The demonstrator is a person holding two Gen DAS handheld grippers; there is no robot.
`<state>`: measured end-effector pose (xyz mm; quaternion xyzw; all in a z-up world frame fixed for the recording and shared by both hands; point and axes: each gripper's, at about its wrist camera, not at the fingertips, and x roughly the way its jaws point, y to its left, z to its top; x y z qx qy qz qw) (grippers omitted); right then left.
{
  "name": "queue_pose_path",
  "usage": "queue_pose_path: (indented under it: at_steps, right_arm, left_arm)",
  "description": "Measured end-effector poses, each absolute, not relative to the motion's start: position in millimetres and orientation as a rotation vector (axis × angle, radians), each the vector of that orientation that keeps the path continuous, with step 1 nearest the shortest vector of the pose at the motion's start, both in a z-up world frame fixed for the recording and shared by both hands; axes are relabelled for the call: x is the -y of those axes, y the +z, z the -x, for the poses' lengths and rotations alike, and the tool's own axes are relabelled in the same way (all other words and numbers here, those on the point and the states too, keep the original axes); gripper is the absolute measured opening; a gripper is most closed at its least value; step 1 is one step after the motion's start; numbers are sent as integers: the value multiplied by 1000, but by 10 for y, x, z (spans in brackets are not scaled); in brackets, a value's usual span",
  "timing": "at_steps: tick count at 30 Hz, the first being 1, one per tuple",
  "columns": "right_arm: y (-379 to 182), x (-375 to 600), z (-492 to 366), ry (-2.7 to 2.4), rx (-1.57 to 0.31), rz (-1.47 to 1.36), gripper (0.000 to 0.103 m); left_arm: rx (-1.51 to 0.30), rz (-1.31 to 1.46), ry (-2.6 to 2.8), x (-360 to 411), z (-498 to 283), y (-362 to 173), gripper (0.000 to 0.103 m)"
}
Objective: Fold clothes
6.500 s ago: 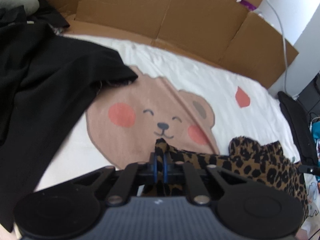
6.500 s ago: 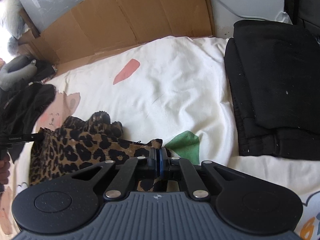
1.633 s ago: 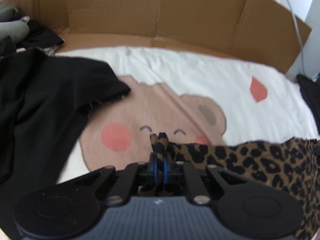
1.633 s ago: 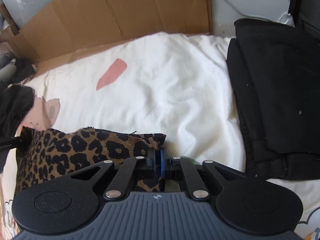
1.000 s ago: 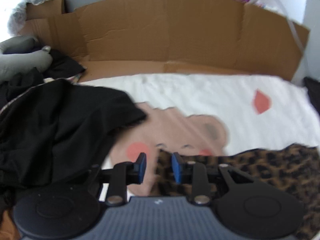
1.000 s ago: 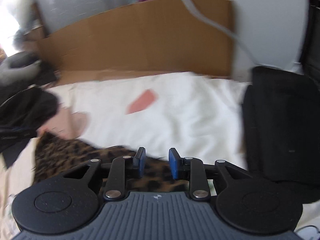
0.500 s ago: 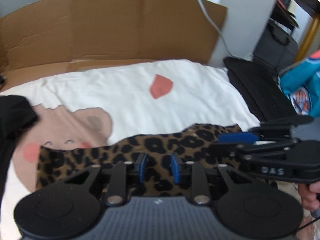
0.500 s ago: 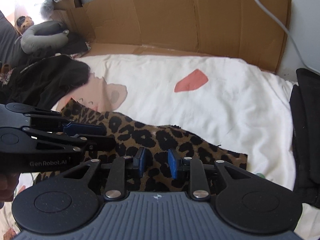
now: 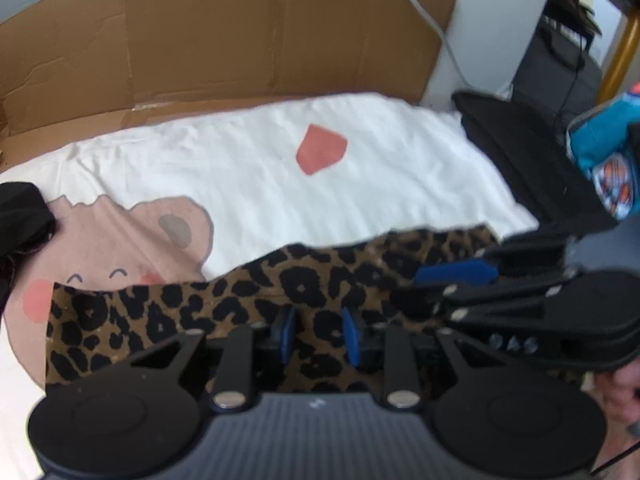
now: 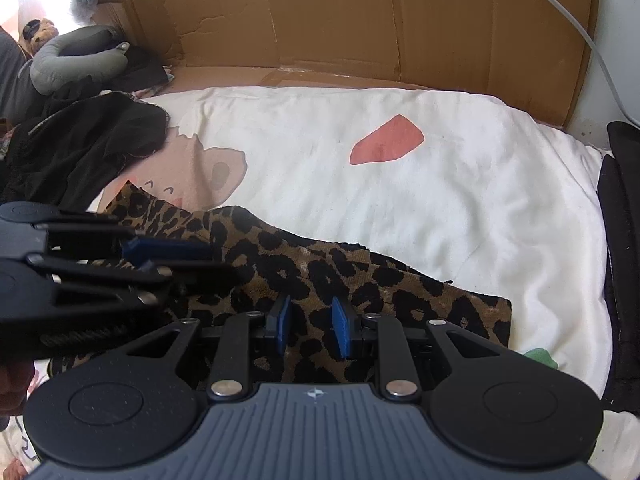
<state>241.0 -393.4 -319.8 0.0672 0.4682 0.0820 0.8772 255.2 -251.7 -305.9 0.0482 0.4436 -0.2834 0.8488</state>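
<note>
We hold the left gripper (image 9: 316,334) over the leopard-print garment (image 9: 224,304), which lies flat in a long strip across the white bedsheet (image 9: 256,176). Its blue pads (image 9: 287,334) stand apart with a clear gap; patterned cloth shows between them, but the pads do not press on it. The right gripper (image 10: 308,328) is in the same condition: pads (image 10: 340,330) spread, fabric visible in the gap, nothing pinched. Both grippers sit side by side near the middle of the garment, each visible in the other's view.

Readable markings are few. In the left wrist view, the side of the right gripper carries pale letters that appear to read "DAS", though blur makes this uncertain. A small logo on each gripper body cannot be read.

The sheet carries a bear-face print (image 9: 120,240), partly covered by the garment. A black garment (image 10: 80,152) lies at the left edge, and folded black clothing (image 9: 520,152) sits at the right; both are cut off by the frame. The garment's near edge is hidden behind the gripper bodies. Cardboard (image 10: 360,20) lines the far side.
</note>
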Motion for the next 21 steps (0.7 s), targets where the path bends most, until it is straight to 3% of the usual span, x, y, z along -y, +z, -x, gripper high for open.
queue_pose_path:
  at_steps: [4, 6, 8, 21]
  right_arm:
    - [-3084, 4024, -2337, 164, -942, -197, 32]
    - [-2999, 4062, -2253, 167, -903, -209, 41]
    - [-2945, 4071, -2154, 180, -879, -207, 45]
    - [-3271, 4045, -1382, 150, -985, -76, 50]
  left_arm:
    - [-925, -102, -623, 2548, -2591, -3056, 26]
    - [-940, -92, -631, 2536, -2628, -3119, 27]
    - [-947, -77, -637, 2507, -2664, -3170, 29]
    - [-930, -158, -635, 2581, -2649, -3242, 29]
